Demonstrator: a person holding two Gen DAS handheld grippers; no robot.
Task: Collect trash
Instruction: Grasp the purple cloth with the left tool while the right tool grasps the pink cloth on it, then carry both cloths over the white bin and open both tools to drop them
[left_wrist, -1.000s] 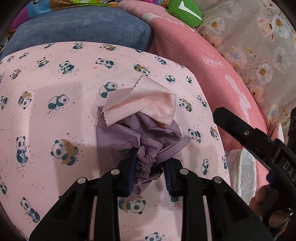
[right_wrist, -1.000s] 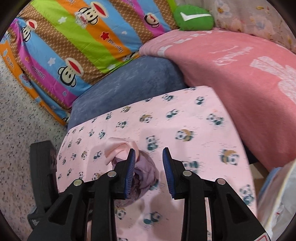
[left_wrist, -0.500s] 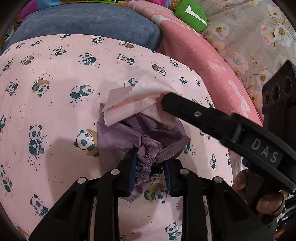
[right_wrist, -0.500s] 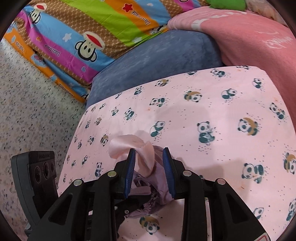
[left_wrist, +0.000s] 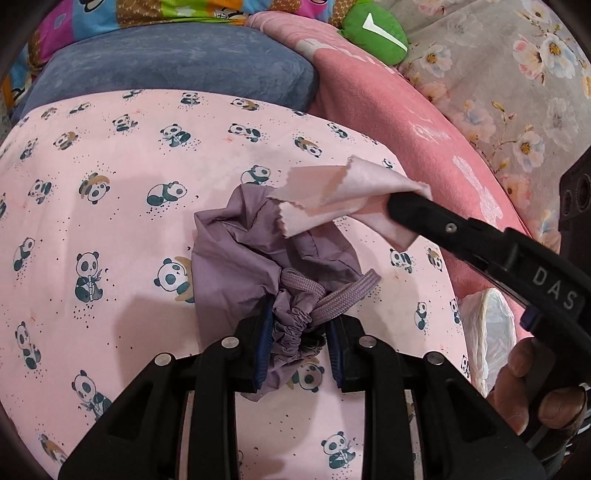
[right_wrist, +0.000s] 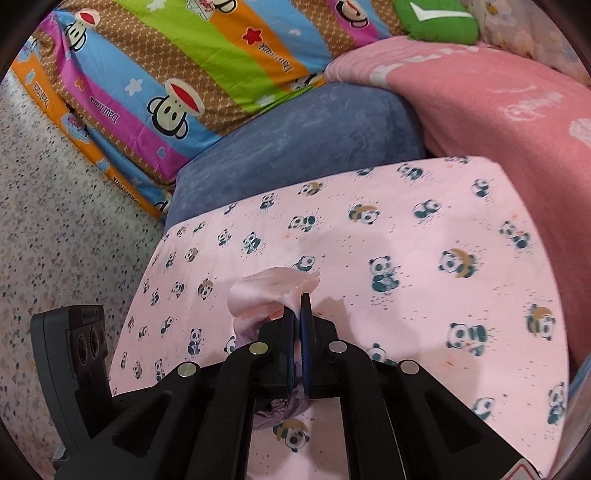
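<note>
Two grippers over one big pink panda-print sheet (left_wrist: 110, 229), which covers most of both views. Behind it sits a blue-grey cushion (left_wrist: 177, 70), with a coral pink blanket (right_wrist: 498, 110) to the right and a striped cartoon-monkey pillow (right_wrist: 177, 74) further back. A green cushion (left_wrist: 376, 33) is tucked at the far edge, next to floral fabric (left_wrist: 517, 74).

Next size down: a purple drawstring pouch (left_wrist: 251, 258) lying crumpled on the sheet. The left gripper (left_wrist: 300, 343) has its jaws clamped on the pouch's gathered neck, cord loop sticking out to the right of them.

Over on the right edge, a hand (left_wrist: 528, 391) holds the right gripper's handle, and a bit of white plastic bag (left_wrist: 487, 332) shows just behind it.

Smallest bit is the trash: a thin pale pink cloth scrap (left_wrist: 332, 195) with zigzag-cut edges. The right gripper (right_wrist: 298, 306) has its jaws pressed together on one corner of it, and the scrap is lifted above the pouch's open mouth, its free end hanging loose over the purple fabric.
</note>
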